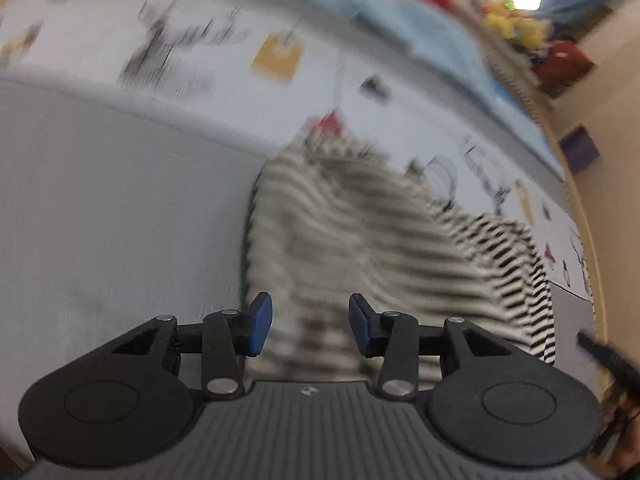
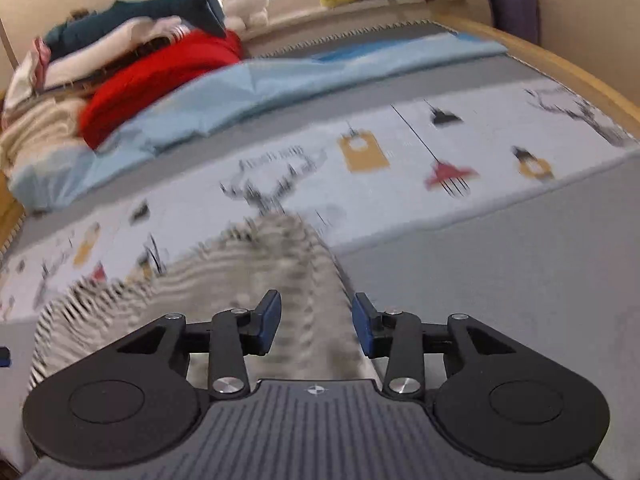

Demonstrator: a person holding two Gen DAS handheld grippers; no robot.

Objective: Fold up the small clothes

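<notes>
Grey bed cover fills most of what we see, with a white printed sheet with yellow, red and black motifs laid across it and a pale blue quilt beyond that. Farther back we make out a red bundle of cloth and a dark teal shark-shaped plush toy. On the grey cover, overlapping the printed sheet's edge, lies the black-and-white striped small garment, blurred in both views. Our left gripper has its blue pads parted about halfway, gripping nothing; the striped cloth lies beyond and below the gap, not pinched. Our right gripper stands likewise half open and empty, the garment's right edge running beneath its gap.
</notes>
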